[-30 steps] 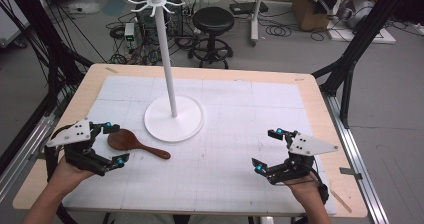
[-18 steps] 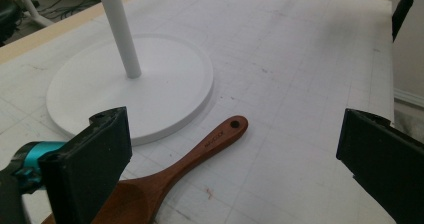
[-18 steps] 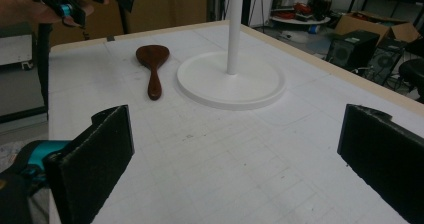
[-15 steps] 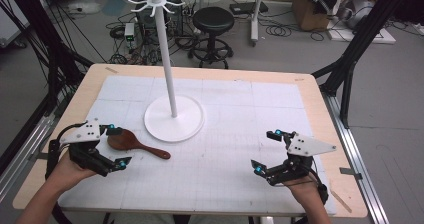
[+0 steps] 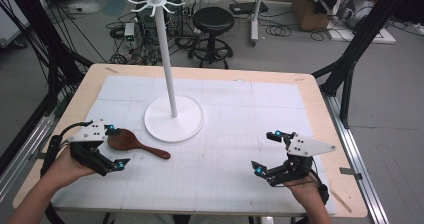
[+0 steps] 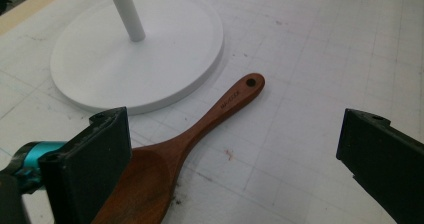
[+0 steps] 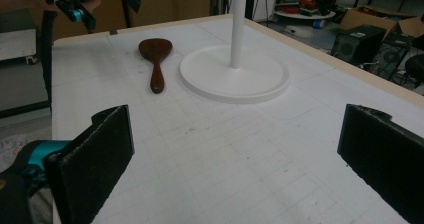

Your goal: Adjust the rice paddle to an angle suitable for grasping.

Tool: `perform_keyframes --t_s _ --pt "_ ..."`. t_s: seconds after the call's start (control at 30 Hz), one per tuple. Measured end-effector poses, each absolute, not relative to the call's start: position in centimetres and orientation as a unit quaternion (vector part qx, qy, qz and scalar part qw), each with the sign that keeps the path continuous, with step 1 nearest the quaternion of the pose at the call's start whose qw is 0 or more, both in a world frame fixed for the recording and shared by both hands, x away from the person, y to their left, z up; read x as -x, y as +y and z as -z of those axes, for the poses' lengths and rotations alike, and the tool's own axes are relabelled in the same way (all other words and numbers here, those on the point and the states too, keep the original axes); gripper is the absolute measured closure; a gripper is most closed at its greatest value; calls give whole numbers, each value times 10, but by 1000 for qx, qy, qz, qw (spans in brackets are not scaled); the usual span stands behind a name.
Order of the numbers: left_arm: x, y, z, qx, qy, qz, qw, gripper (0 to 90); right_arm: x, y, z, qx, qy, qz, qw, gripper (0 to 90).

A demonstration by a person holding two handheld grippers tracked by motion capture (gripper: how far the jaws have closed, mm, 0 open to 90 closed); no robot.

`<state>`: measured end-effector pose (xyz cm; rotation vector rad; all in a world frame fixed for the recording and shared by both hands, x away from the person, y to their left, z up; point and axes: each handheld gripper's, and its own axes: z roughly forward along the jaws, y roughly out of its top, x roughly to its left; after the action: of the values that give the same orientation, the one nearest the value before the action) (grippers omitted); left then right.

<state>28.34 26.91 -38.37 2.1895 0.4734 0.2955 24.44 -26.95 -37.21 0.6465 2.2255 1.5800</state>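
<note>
Each gripper, left (image 5: 111,147) and right (image 5: 266,152), is black with teal accents, flat black jaw pads, a grey three-cornered plate with dark screws, and a black cable.

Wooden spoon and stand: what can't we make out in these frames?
- Spoon bowl: in the left gripper view, partly behind that gripper's near jaw and cut by the bottom edge.
- Stamped text on the spoon handle, left gripper view: too small to read.
- Stand: pole cut by the top edge in both gripper views, so the hooks on top are out of frame there.
- Left gripper to spoon in the high view: touching or apart, cannot tell.
</note>
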Motion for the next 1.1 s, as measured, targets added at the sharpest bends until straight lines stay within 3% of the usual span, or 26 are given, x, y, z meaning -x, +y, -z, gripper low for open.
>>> perform_keyframes --t_s 1.1 --pt "-296 277 377 -933 133 -116 312 23 -246 -269 375 -221 789 -553 151 3"
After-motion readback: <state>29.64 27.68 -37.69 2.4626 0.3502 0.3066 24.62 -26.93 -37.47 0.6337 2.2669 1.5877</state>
